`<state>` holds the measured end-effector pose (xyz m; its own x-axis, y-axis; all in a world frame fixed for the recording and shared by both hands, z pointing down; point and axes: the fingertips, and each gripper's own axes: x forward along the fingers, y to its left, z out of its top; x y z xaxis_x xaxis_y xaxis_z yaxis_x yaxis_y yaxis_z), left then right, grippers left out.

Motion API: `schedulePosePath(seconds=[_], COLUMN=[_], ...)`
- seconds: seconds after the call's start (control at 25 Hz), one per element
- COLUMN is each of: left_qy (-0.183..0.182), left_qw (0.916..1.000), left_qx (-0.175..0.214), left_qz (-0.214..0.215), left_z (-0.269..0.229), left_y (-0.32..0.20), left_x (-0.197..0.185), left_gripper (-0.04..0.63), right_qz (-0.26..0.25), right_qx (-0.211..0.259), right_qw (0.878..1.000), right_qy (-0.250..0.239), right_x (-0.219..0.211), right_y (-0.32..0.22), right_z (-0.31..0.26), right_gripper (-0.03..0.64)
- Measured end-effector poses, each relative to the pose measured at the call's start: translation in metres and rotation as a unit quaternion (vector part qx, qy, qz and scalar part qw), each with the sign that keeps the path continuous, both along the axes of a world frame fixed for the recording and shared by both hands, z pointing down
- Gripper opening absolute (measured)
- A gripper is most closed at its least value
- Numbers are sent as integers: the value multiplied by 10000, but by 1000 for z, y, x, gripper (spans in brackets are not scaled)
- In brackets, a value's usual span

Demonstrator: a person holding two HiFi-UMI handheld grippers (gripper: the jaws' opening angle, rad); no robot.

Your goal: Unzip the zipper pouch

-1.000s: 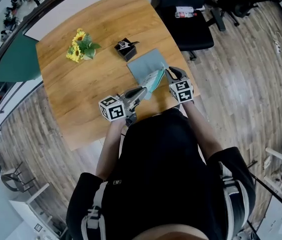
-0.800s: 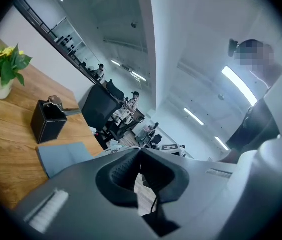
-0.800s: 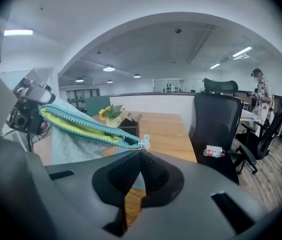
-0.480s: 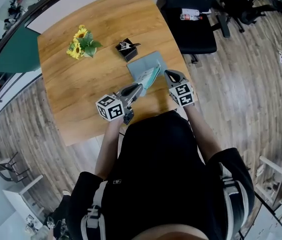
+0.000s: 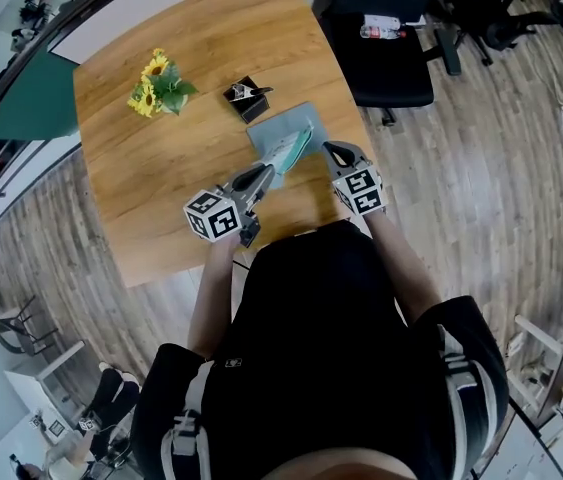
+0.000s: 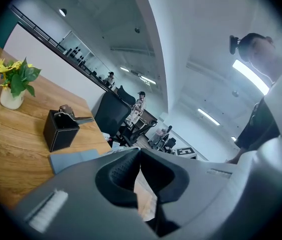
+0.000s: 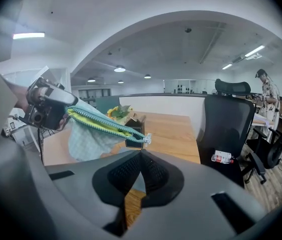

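A light teal zipper pouch (image 5: 289, 148) hangs stretched between my two grippers, just above a grey mat (image 5: 273, 128) on the wooden table (image 5: 161, 178). My left gripper (image 5: 264, 175) is shut on the pouch's near-left end, and pale fabric (image 6: 146, 194) shows between its jaws. In the right gripper view, the yellow-lined zipper (image 7: 100, 124) runs from the left gripper (image 7: 64, 115) down to the white pull (image 7: 146, 139). My right gripper (image 7: 141, 154) is shut at that pull, whose tab reaches down into the tips.
A black box with a metal clip (image 5: 246, 98) stands behind the mat. A vase of yellow flowers (image 5: 156, 88) sits at the table's far left. A black office chair (image 5: 381, 58) stands off the table's right edge.
My left gripper has drawn its end of the pouch a little left. The right gripper has kept its place, and its jaws look narrower than a second ago.
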<state>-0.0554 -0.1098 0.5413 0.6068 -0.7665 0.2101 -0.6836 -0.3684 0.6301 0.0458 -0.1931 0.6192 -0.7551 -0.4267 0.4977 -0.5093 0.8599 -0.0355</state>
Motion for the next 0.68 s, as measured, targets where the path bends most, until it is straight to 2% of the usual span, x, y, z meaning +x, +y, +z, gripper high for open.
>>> schedulePosePath(seconds=[0.44, 0.68], left_qy=[-168, -209], left_qw=[9988, 9982], left_qx=[-22, -29], left_qz=[-467, -569], left_z=[-2, -3], left_y=[-17, -28], left_x=[-4, 0], left_gripper=[9, 9], right_qz=[-235, -348], right_qx=[-90, -93], right_qw=[9997, 9994], right_qy=[23, 19], right_x=[21, 29], right_y=[-12, -22], right_z=[6, 9], right_gripper=[3, 3])
